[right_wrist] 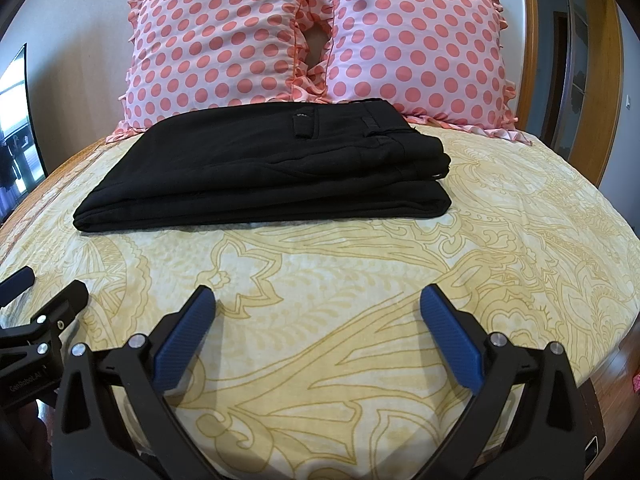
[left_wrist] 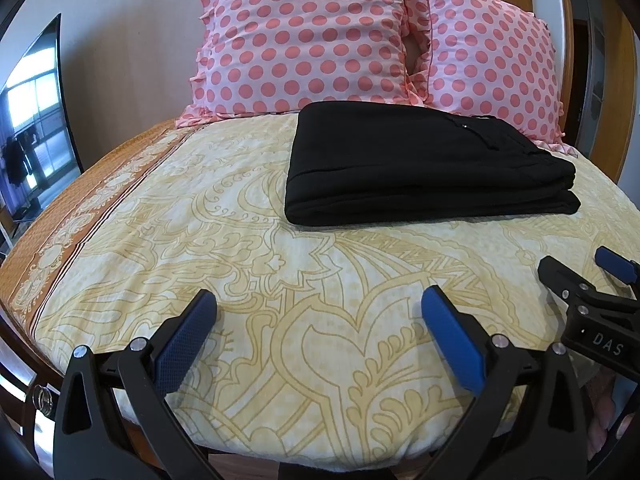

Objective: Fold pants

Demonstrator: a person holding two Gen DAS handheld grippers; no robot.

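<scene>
The pants (left_wrist: 420, 168) lie folded on the bed (left_wrist: 240, 240), upper middle of frame. Left tool (left_wrist: 320, 312) and right tool (right_wrist: 318, 312) gape wide, empty; a stray nudge could undo the stack.

The pants (left_wrist: 420, 168) are matt black cloth, soft and faintly napped. The sheet (left_wrist: 248, 248) is matt printed cotton-like cloth, slightly pebbled. At the top of the frame the pillows (left_wrist: 304, 40) are thin, smooth dotted fabric with ruffled edges. The left gripper (left_wrist: 319, 312) and right gripper (right_wrist: 318, 312) look like matt black plastic, with shiny metal rivets and blue textured rubbery pads (right_wrist: 188, 340).
</scene>
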